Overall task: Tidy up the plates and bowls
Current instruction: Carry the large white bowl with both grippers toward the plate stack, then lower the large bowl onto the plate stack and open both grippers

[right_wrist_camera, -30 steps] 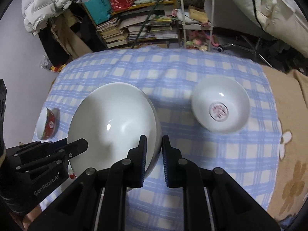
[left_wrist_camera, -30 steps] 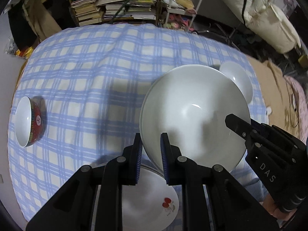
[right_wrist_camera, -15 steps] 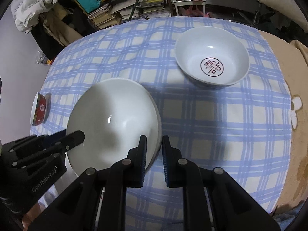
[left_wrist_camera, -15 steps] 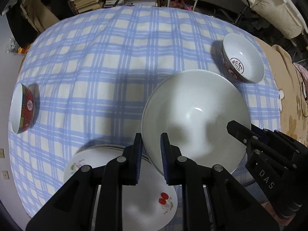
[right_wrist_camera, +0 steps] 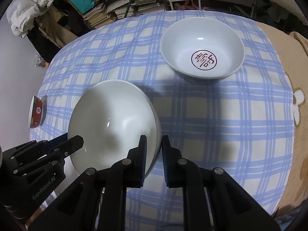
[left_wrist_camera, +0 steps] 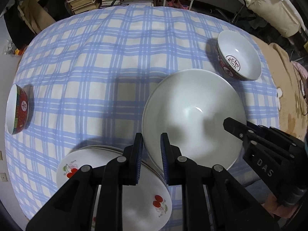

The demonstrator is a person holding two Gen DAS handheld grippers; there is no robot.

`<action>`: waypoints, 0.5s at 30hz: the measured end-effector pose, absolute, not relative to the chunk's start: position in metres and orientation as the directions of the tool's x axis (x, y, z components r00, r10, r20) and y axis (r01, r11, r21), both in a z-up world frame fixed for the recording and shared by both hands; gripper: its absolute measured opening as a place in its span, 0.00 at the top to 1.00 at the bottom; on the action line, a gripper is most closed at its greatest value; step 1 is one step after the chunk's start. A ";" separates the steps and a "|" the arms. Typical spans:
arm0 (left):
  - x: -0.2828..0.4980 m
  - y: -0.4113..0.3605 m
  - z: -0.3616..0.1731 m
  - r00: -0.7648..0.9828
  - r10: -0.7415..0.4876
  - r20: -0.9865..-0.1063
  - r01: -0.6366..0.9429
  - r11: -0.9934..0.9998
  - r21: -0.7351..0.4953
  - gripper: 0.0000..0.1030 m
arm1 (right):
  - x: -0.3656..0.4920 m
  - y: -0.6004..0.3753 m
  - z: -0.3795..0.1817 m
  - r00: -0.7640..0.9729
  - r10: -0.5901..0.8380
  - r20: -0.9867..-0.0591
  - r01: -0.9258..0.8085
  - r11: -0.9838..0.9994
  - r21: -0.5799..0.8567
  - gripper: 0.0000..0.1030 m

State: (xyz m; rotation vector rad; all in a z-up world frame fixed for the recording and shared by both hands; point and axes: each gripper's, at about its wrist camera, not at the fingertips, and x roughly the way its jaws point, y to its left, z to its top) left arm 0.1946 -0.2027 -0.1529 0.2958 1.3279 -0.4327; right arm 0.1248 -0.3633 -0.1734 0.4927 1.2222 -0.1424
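Both grippers hold a large plain white bowl (left_wrist_camera: 192, 115) by opposite rims above the blue checked tablecloth. My left gripper (left_wrist_camera: 152, 148) is shut on its near-left rim. My right gripper (right_wrist_camera: 154, 150) is shut on its right rim; the bowl also shows in the right wrist view (right_wrist_camera: 113, 123). A stack of cherry-patterned plates (left_wrist_camera: 115, 188) lies under the left gripper. A white bowl with a red emblem (right_wrist_camera: 202, 48) stands at the far right. A small red bowl (left_wrist_camera: 18, 109) lies at the far left.
The checked tablecloth (left_wrist_camera: 107, 61) covers the table. Stacked books and shelves (right_wrist_camera: 119, 5) stand beyond the far edge. A beige blanket (right_wrist_camera: 300, 77) lies off the right side.
Both grippers have lifted and drawn the big white bowl back toward the near side. The emblem bowl and the plate stack have come more into view.
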 end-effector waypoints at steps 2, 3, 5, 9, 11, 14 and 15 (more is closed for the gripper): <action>0.195 -0.202 -0.153 0.176 -0.148 -0.973 0.458 0.887 -0.052 0.83 | 0.125 -0.367 -0.176 0.344 0.169 -0.924 0.380 0.874 0.301 0.84; 0.195 -0.201 -0.153 0.175 -0.151 -0.973 0.457 0.888 -0.056 0.83 | 0.126 -0.370 -0.176 0.344 0.182 -0.921 0.385 0.867 0.315 0.84; 0.194 -0.199 -0.153 0.181 -0.150 -0.972 0.457 0.888 -0.052 0.83 | 0.127 -0.377 -0.177 0.360 0.217 -0.907 0.395 0.846 0.359 0.84; 0.194 -0.196 -0.152 0.204 -0.139 -0.969 0.438 0.898 -0.037 0.84 | 0.125 -0.385 -0.175 0.391 0.238 -0.889 0.412 0.818 0.401 0.84; 0.194 -0.193 -0.146 0.227 -0.131 -0.965 0.426 0.904 -0.023 0.83 | 0.123 -0.386 -0.169 0.421 0.225 -0.879 0.411 0.817 0.405 0.83; 0.193 -0.188 -0.134 0.245 -0.154 -0.957 0.397 0.917 -0.046 0.83 | 0.121 -0.387 -0.157 0.468 0.195 -0.862 0.403 0.821 0.405 0.83; 0.194 -0.186 -0.130 0.253 -0.166 -0.953 0.390 0.919 -0.056 0.82 | 0.121 -0.387 -0.153 0.482 0.182 -0.857 0.400 0.825 0.399 0.83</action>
